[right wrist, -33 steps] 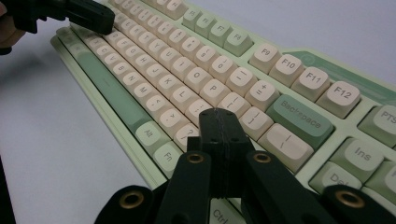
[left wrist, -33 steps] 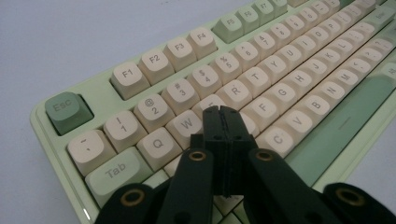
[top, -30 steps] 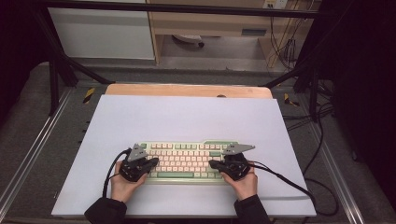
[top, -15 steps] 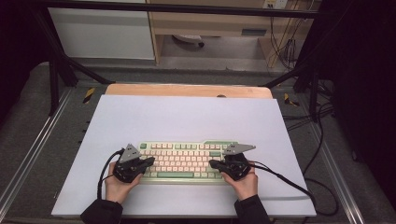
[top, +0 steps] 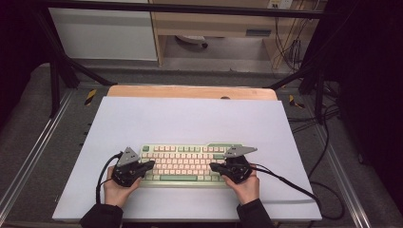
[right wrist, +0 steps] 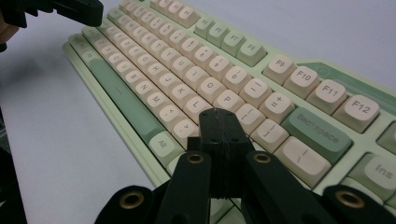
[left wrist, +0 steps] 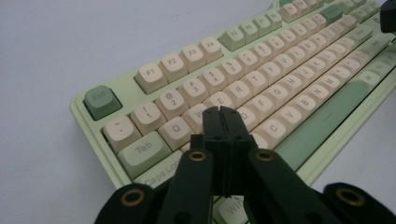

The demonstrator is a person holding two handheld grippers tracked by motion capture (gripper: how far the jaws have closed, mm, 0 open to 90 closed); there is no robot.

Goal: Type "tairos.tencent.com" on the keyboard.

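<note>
A pale green mechanical keyboard (top: 183, 164) with cream keycaps lies on a white sheet (top: 190, 118) that covers most of the table, and the sheet spreads bare well beyond both grippers on the far side. The left gripper (top: 151, 164) hangs over the keyboard's left end with its jaws pressed together and nothing between them; in the left gripper view its tip (left wrist: 223, 111) sits just above the letter keys around W and E, with the green Esc key (left wrist: 101, 101) ahead and to its left and the Tab key (left wrist: 143, 150) close beside its left jaw. Whether the tip touches a key cannot be told. The right gripper (top: 212, 166) is over the keyboard's right end, jaws likewise closed on nothing; in the right gripper view its tip (right wrist: 219, 112) stands over the keys near L and P, with the green Backspace key (right wrist: 316, 135) just to its right and the long green space bar (right wrist: 123, 95) off to its left. Each gripper is held by a hand (top: 119, 190) in a dark sleeve, and a black cable (top: 285, 183) trails from the right one across the sheet. Beyond the sheet a strip of wooden tabletop (top: 190, 91) shows, metal rails (top: 28, 161) run along the sides, and farther back stand a white panel (top: 102, 33) and a wooden cabinet (top: 209, 23) in a dark room.
</note>
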